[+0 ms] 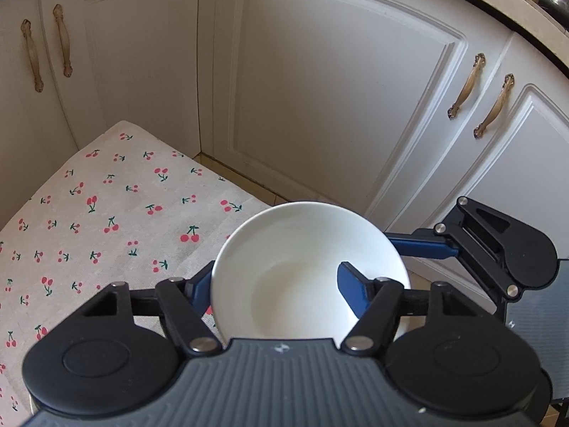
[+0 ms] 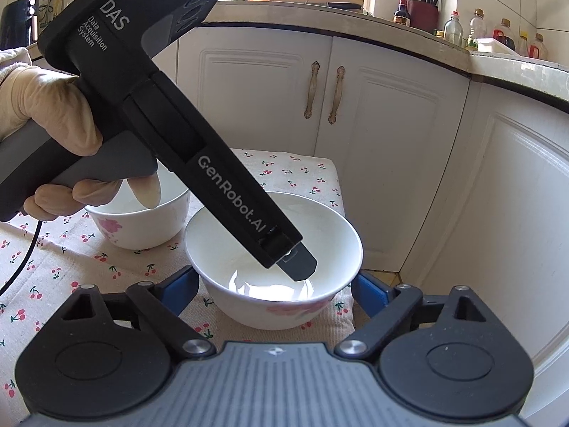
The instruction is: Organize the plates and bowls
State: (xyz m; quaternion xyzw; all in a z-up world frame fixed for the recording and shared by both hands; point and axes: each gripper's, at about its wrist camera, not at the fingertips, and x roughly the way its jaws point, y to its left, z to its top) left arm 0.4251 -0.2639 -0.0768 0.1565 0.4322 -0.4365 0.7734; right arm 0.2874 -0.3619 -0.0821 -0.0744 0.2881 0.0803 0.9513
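A white bowl (image 1: 302, 249) with a pink flower print (image 2: 249, 306) stands near the right edge of the cherry-print tablecloth (image 1: 106, 213). My left gripper (image 1: 274, 277) is shut on it. One blue finger (image 1: 199, 288) lies against the outside of the wall and the other finger (image 1: 352, 284) is inside the bowl. The right wrist view shows that inner finger (image 2: 302, 267) reaching down into the bowl. My right gripper (image 2: 275, 290) is open, its blue fingers standing close on either side of the same bowl. A second flowered bowl (image 2: 142, 220) sits behind it to the left.
White cabinet doors (image 1: 320, 89) with brass handles (image 2: 336, 94) stand close behind the table. A gloved hand (image 2: 42, 106) holds the left gripper, and a cable (image 2: 21, 263) hangs from it. Bottles and a knife holder (image 2: 423, 10) crowd the counter above.
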